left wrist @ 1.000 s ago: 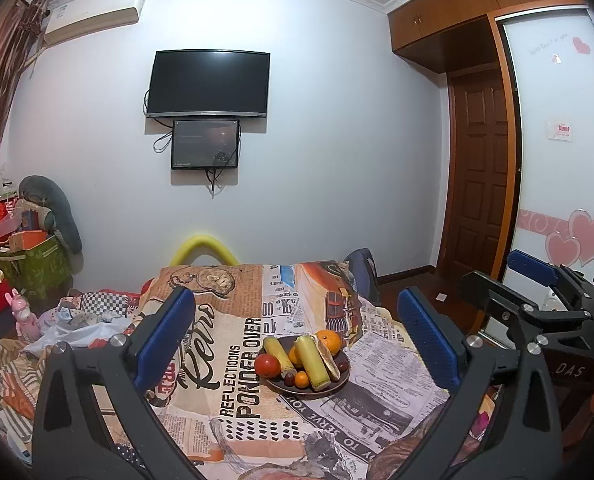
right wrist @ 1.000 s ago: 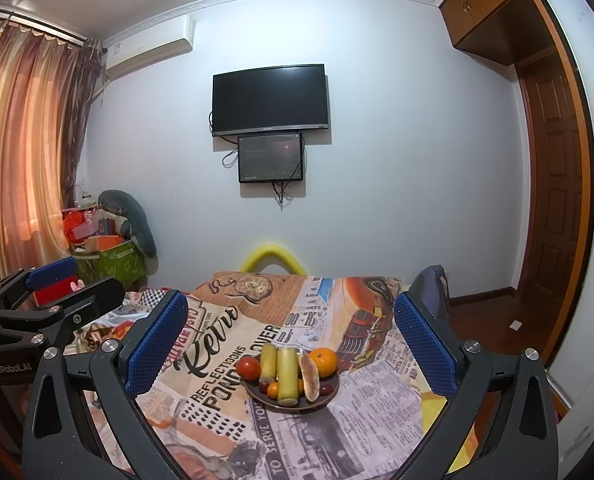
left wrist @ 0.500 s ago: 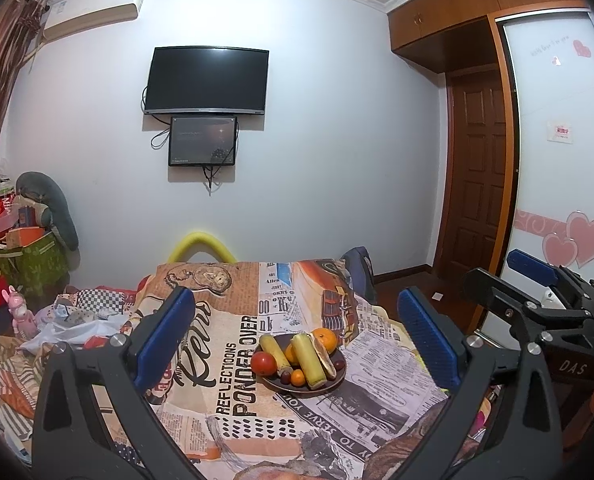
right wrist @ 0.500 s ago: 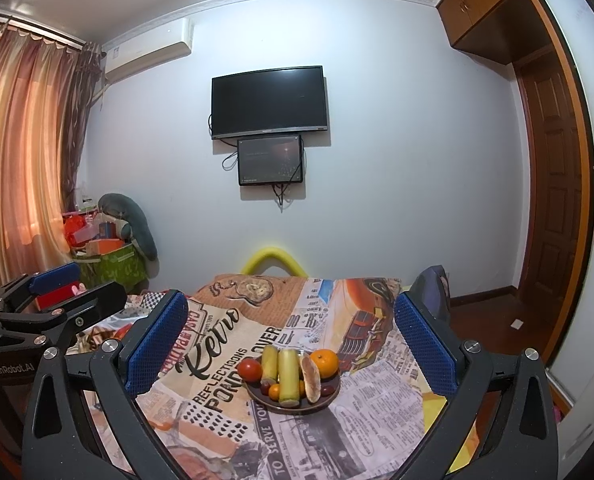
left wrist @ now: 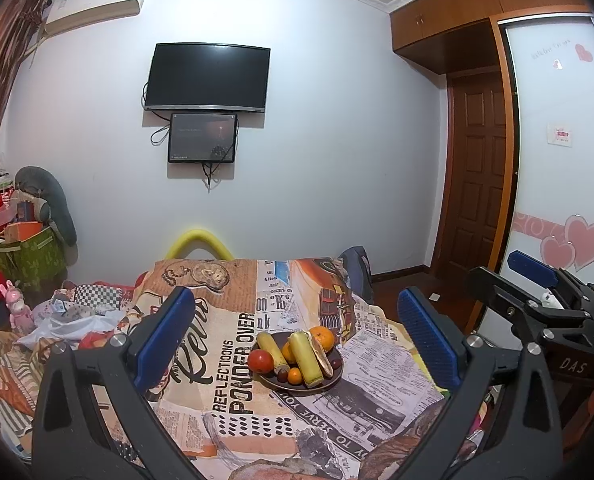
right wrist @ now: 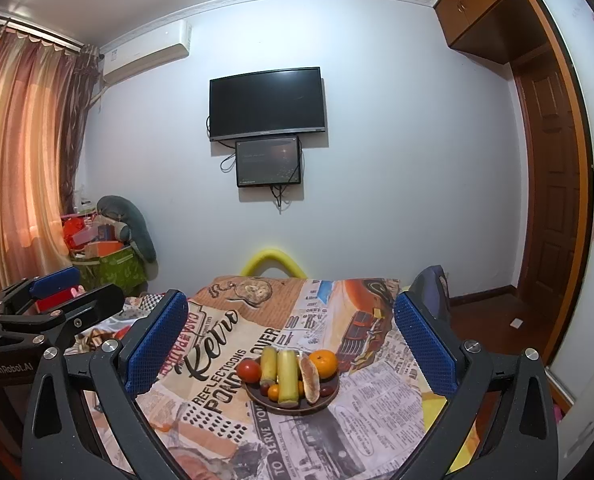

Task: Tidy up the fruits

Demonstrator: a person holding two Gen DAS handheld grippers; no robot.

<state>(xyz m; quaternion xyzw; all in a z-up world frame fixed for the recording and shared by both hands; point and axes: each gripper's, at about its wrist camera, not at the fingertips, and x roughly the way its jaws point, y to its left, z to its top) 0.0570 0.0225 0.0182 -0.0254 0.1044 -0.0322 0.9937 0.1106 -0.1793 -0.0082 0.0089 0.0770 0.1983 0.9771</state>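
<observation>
Both grippers hang above the near end of the surface (right wrist: 377, 400), which is draped in a newspaper-print cloth (left wrist: 233, 364), and each is spread wide with nothing between its blue pads: the left gripper (left wrist: 293, 328) and the right gripper (right wrist: 291, 330) both frame the one dark plate (right wrist: 257, 398) sitting roughly mid-cloth, well ahead of the fingertips. On that plate I count one red tomato (right wrist: 249, 370) at the left, two yellow-green corn cobs (right wrist: 288, 376) lying side by side, one brownish elongated piece that I cannot identify (right wrist: 309, 378), one large orange (right wrist: 323, 363) at the right, one small orange fruit (right wrist: 274, 391) at the front, and a few small dark round fruits (right wrist: 326, 390) whose number I cannot settle. Everything is packed touching in the plate; none lies loose on the cloth. Bare cloth surrounds the plate on all sides, with most room toward the far end and to the left. The right edge of the surface drops off near the plate, a dark chair back (right wrist: 433, 292) standing just past it, and clutter piles (left wrist: 69, 316) up beside the left edge. One television (right wrist: 267, 102) hangs on the far wall with one smaller screen (right wrist: 268, 162) directly beneath.
</observation>
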